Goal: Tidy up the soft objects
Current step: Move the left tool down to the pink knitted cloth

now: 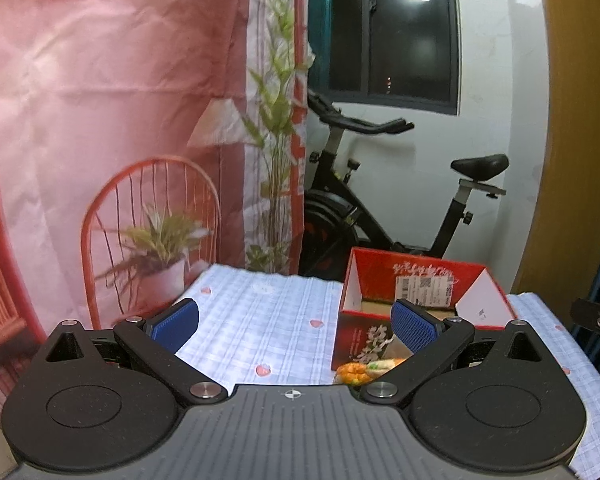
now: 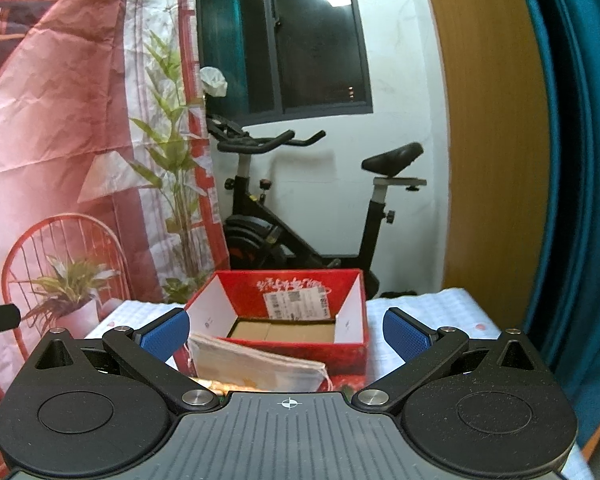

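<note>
Room: a pink printed backdrop [image 1: 100, 100] hangs ahead to the left, a black exercise bike [image 2: 300, 216] stands under a dark window straight ahead, and a wooden panel rises on the right.
Surface: a table under a pale checked cloth [image 1: 260, 320] with small red hearts.
Left gripper [image 1: 296, 326]: blue-padded fingers spread wide, nothing between them, above the cloth.
Right gripper [image 2: 286, 334]: fingers likewise wide apart and empty.
Red box [image 2: 300, 320]: open-topped, flaps up, brown cardboard inside; directly ahead of the right gripper, ahead and right of the left one.
Cloth pouch [image 2: 256, 364]: whitish, drawstring type, lying just in front of the box, between and below the right gripper's fingers.
Soft toy [image 1: 360, 372]: orange, yellow and green, against the box's near wall, close under the left gripper's right finger; its kind cannot be told.
</note>
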